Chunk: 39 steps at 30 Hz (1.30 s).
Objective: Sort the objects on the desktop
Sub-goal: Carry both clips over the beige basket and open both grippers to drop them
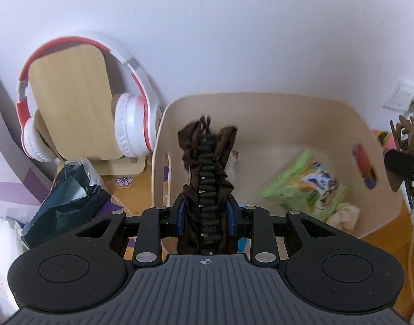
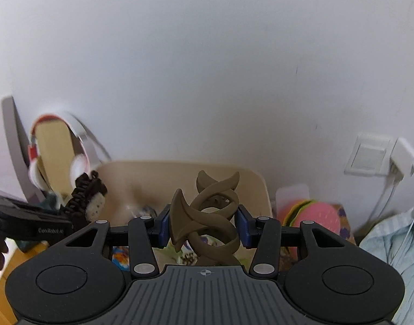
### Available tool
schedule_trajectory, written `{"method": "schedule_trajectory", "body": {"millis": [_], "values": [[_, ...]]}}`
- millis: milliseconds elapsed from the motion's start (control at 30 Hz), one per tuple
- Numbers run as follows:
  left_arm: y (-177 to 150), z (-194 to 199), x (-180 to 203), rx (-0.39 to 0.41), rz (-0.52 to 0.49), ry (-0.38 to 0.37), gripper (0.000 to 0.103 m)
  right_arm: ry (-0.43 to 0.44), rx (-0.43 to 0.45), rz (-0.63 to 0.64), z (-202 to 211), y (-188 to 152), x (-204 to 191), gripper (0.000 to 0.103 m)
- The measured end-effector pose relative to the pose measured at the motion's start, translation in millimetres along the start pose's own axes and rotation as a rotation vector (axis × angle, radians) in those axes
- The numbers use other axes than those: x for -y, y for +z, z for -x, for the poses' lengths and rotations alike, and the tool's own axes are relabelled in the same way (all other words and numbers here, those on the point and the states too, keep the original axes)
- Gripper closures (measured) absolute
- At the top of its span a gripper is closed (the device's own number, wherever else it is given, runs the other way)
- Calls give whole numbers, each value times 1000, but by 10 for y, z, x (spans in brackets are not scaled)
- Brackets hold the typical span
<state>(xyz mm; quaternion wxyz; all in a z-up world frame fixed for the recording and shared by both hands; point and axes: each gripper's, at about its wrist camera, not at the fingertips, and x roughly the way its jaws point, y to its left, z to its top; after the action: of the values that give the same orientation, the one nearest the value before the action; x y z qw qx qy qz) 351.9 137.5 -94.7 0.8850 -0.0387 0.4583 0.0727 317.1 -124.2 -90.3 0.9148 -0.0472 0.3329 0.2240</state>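
Right now both claws are loaded and over the beige bin.

Left claw: pinching a brown ruffled hair clip, pads pressed on its sides. Clip's long axis runs straight out along the fingers toward 12 o'clock, tip poking past them, above the bin's 9 o'clock side wall. Bin floor with the green snack packet lies at about 2 o'clock from the clip.

Right claw: clamped on a tan twisted claw clip, held roughly upright between the blue pads. Bin's far rim sits dead ahead at 12 o'clock, interior directly under the clip.

Left claw shows in the right view at 9 o'clock, so the two are side by side, close, not touching.

Judgement: both need only a drop into the bin. Right one looks better centred; left is nearer the wall, close to the headphones on the wooden stand at 10 o'clock, so nudge it toward 3 o'clock first.

Counter is only visible around the bin.
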Motion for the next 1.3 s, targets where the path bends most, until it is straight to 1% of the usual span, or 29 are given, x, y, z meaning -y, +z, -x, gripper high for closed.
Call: {"method": "schedule_trajectory", "body": {"millis": [133, 300, 433, 467, 500, 533, 567, 600, 633, 667, 700, 833, 867, 900, 1033, 1133, 1300], "values": [[25, -161, 26, -43, -12, -4, 73, -18, -69, 1, -257, -74, -7, 58], [-26, -334, 100, -105, -53, -5, 73, -34, -126, 26, -467, -136, -61, 58], [-28, -338, 150, -110, -94, 1, 72, -42, -158, 59, -581, -200, -100, 58], [-18, -336, 163, -112, -106, 1, 67, -43, -165, 64, -599, -207, -104, 58], [-12, -331, 177, -112, -116, -1, 57, -42, -173, 67, -616, -212, -105, 58], [-5, -319, 188, -109, -125, 1, 50, -41, -180, 66, -632, -221, -106, 51], [-4, -300, 194, -103, -131, 9, 36, -42, -181, 65, -656, -223, -119, 45], [-6, -276, 196, -94, -135, 14, 31, -38, -177, 62, -645, -224, -116, 35], [-11, -252, 193, -85, -139, 15, 31, -37, -172, 62, -626, -226, -117, 29], [-17, -230, 188, -81, -143, 12, 31, -37, -164, 65, -598, -231, -121, 20], [-25, -211, 183, -82, -146, 6, 31, -38, -157, 70, -571, -230, -128, 14], [-76, -112, 160, -75, -161, -3, 31, -38, -138, 86, -417, -227, -135, 9], [-91, -73, 159, -70, -165, -3, 31, -40, -128, 83, -361, -232, -134, 2], [-107, -23, 161, -62, -170, -5, 31, -41, -114, 77, -301, -236, -126, 0], [-175, 196, 200, -26, -199, -16, 31, -36, -81, 65, -79, -274, -102, 0], [-263, 364, 203, 22, -219, -14, 28, -44, -69, 75, 47, -335, -85, 0], [-374, 597, 127, 31, -242, -40, 28, -55, -63, 76, 238, -457, -25, 0]]}}
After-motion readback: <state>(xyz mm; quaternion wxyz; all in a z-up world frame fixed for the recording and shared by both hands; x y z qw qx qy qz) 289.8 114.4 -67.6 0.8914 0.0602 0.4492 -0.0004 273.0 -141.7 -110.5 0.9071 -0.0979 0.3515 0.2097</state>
